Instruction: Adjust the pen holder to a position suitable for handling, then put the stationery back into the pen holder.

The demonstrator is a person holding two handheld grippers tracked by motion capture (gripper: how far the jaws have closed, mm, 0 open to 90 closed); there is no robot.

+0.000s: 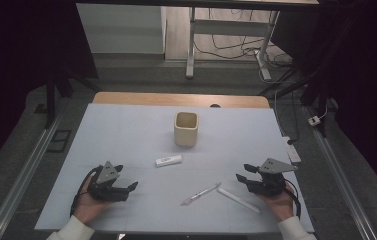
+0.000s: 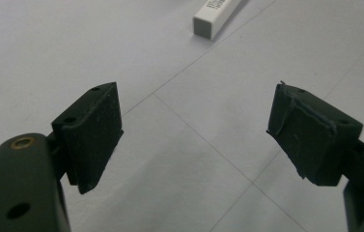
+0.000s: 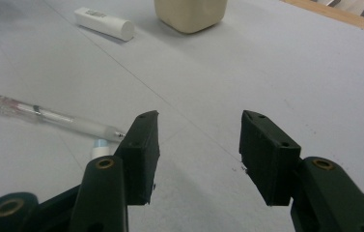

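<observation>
A cream square cup [image 1: 186, 128] stands upright at the middle of the pale mat [image 1: 121, 130]. In front of it lies a small white tube [image 1: 168, 160], and nearer me a clear pen [image 1: 201, 194] and a white stick [image 1: 239, 200]. My left gripper [image 1: 126, 177] rests low at the front left, open with nothing between its jaws; ahead of it [image 2: 194, 130] lies the white tube [image 2: 216, 17]. My right gripper [image 1: 244, 172] sits at the front right, just right of the white stick, open and holding nothing. Past its jaws [image 3: 199, 145] lie the pen [image 3: 54, 116], the tube [image 3: 105, 23] and the cup [image 3: 190, 14].
The mat covers a wooden table whose bare far edge [image 1: 181, 99] shows behind the cup. Beyond it stand metal desk legs [image 1: 191, 45] with cables on the floor. Metal rails [image 1: 23, 172] run along both sides of the table.
</observation>
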